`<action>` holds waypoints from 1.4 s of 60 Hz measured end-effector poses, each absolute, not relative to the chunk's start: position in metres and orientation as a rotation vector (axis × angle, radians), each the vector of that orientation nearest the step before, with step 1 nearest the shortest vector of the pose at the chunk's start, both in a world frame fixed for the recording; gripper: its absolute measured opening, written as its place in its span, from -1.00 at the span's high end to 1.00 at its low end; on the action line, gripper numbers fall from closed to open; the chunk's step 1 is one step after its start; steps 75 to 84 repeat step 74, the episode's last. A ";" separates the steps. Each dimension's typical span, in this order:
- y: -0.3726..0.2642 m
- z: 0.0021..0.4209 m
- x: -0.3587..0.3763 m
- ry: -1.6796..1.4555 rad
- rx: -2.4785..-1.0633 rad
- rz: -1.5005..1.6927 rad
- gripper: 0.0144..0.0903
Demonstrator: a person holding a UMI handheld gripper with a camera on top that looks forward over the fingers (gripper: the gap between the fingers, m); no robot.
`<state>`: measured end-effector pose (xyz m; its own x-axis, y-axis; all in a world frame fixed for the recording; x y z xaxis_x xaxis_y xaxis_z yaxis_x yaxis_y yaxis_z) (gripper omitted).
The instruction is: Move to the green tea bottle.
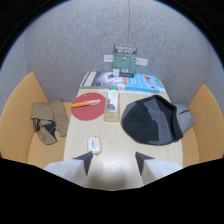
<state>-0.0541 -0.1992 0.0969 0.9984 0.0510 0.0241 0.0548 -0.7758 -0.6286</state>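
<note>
Gripper view, gripper (114, 161) fingers apart (nothing held); green tea bottle (112, 104) beyond them beside red plate (87, 106); label unreadable

Print on the green tea bottle (112, 104) label and the upright sign (124, 62) too small to read

No legible text: print on the standing sign (124, 61), the magazines (107, 78) and the green tea bottle (112, 103) label is too small to read.
</note>
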 end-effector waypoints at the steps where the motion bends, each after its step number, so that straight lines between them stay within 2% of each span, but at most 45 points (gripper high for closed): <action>1: -0.197 0.098 -0.053 -0.075 -2.464 -0.011 -0.92; 47: 0.003 0.042 -0.059 -0.088 -2.497 0.003 -0.92; 84: 0.023 0.030 -0.059 -0.094 -2.514 0.003 -0.90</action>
